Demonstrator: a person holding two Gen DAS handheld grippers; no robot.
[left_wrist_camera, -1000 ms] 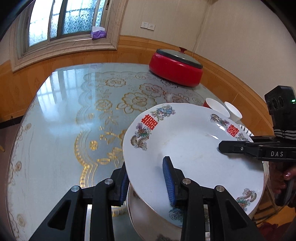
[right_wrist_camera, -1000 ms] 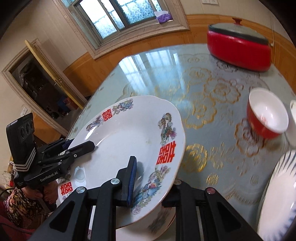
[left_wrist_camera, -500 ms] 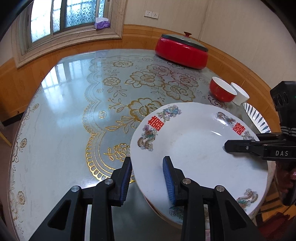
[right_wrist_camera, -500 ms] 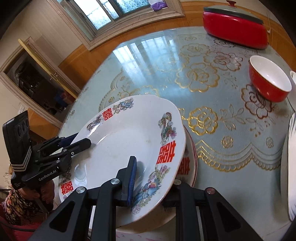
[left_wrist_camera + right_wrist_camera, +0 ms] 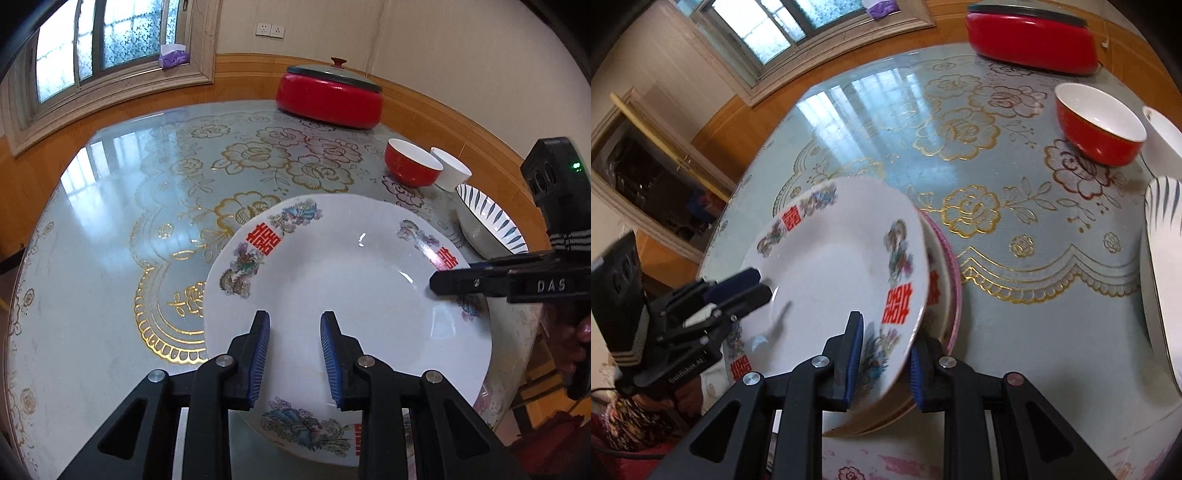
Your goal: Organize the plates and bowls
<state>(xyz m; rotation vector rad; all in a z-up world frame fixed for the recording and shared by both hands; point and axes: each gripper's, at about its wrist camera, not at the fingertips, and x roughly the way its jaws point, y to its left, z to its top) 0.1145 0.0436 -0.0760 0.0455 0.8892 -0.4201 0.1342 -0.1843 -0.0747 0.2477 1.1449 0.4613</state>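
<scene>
A large white plate with flower prints and red characters (image 5: 351, 291) lies at the table's near edge, on top of another plate with a pink rim (image 5: 951, 273). My left gripper (image 5: 294, 354) is open above the plate's near rim, both fingers over the plate. My right gripper (image 5: 884, 363) is open with one finger on each side of the plate's rim; the plate (image 5: 834, 273) looks tilted in this view. The right gripper's finger (image 5: 458, 282) shows over the plate's right rim in the left wrist view. The left gripper (image 5: 750, 286) shows at the plate's far rim.
A red bowl (image 5: 412, 168), a white bowl (image 5: 450, 173) and a blue-striped bowl (image 5: 487, 225) stand at the right of the table. A red lidded pot (image 5: 330, 96) stands at the back. The flowered glass table (image 5: 147, 206) has a near edge just under the plates.
The top plate has come down onto the lower plate. My left gripper has let go of its rim and opened. My right gripper has opened around the rim.
</scene>
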